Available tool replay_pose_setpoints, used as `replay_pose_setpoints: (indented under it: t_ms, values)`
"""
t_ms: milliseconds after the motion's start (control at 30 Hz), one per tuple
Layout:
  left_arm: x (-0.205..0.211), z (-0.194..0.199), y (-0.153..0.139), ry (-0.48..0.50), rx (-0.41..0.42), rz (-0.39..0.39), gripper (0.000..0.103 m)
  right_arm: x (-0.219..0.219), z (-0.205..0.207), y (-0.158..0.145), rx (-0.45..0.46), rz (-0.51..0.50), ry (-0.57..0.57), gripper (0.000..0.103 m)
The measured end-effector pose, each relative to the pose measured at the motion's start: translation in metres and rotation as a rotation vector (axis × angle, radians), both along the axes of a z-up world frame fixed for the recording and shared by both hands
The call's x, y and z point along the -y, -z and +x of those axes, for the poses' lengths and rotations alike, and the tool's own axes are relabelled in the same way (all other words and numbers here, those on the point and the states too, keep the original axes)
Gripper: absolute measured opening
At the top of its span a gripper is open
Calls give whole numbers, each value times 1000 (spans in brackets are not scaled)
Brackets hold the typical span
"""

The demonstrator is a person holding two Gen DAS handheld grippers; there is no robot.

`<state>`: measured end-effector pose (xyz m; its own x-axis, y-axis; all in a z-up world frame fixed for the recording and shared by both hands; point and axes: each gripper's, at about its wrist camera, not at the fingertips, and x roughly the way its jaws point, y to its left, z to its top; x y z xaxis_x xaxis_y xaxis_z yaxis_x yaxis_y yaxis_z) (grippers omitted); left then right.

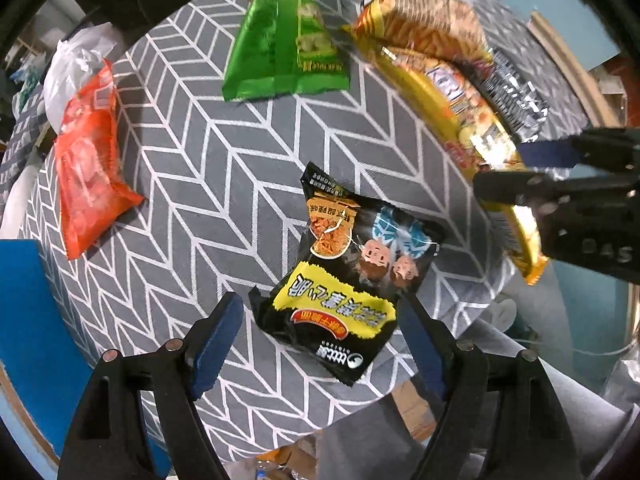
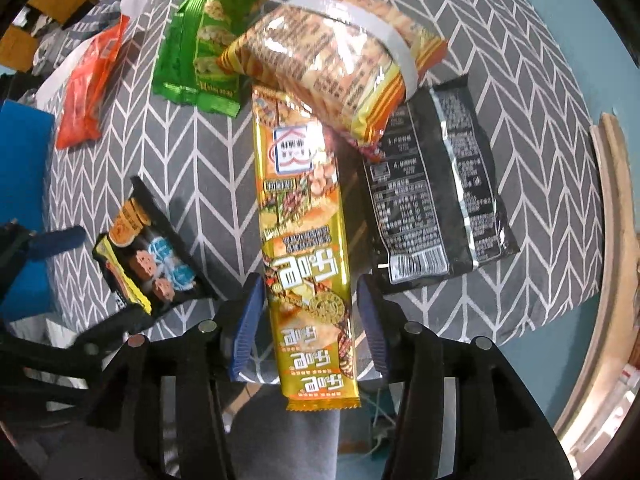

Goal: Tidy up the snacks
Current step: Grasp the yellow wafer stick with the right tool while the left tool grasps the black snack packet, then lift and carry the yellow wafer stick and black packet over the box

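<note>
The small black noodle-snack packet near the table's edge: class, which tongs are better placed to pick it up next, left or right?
Left. The left tongs hang open with the black packet lying between their pads. The right tongs straddle the long gold packet, off to one side.

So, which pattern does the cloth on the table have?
Grey tablecloth with a white herringbone line pattern; it shows best in the left wrist view.
</note>
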<state>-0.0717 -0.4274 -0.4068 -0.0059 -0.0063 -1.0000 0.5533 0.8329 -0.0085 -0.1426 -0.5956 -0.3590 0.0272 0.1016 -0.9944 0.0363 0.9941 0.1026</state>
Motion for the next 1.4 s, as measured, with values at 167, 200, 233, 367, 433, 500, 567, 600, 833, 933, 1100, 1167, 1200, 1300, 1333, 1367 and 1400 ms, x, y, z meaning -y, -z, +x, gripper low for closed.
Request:
replay_pose_setpoints:
  t_ms: [167, 200, 233, 367, 433, 500, 567, 600, 833, 933, 1100, 1167, 1200, 1300, 1333, 1367, 1400]
  values:
    - [5, 4, 10, -26, 3, -6, 87, -4, 19, -6, 15, -16, -17, 48]
    - [5, 5, 10, -35, 1, -10, 87, -5, 21, -6, 18, -24, -25, 48]
    - [5, 8, 10, -44, 1, -13, 87, -10, 31, -6, 19, -27, -30, 48]
    - [-3, 12, 11, -85, 11, -47, 79, -21, 46, 1, 26, -42, -46, 48]
    - [-8, 15, 8, -101, 11, -63, 68, -29, 57, 8, 24, -53, -50, 48]
    - [-12, 18, 3, -108, 30, -62, 65, -35, 64, 11, 24, -65, -57, 48]
    - [-16, 21, 1, -114, 37, -63, 61, -40, 69, 16, 24, -82, -75, 45]
    - [-19, 24, 0, -121, 33, -64, 58, -43, 75, 17, 22, -91, -83, 37]
    - [-44, 39, -18, -167, 42, -73, 33, -59, 84, 13, 48, -39, -107, 30]
    - [-51, 45, -20, -186, 33, -65, 31, -48, 88, 7, 59, 88, -38, 30]
    - [-73, 50, -20, -225, 46, -43, 59, -30, 94, -2, 84, 204, 28, 30]
    - [-81, 49, -19, -224, 41, -33, 71, -11, 91, -3, 97, 268, 65, 30]
    - [-81, 46, -20, -223, 42, -29, 74, -9, 90, -5, 105, 280, 78, 30]
    - [-85, 41, -19, -217, 41, -33, 79, 2, 89, -12, 143, 313, 100, 30]
    - [-84, 40, -19, -216, 40, -32, 80, 1, 81, -15, 154, 321, 100, 30]
    - [-81, 38, -18, -216, 40, -30, 80, 0, 80, -19, 162, 324, 97, 30]
    - [-78, 35, -17, -217, 41, -27, 80, -1, 78, -21, 169, 318, 93, 30]
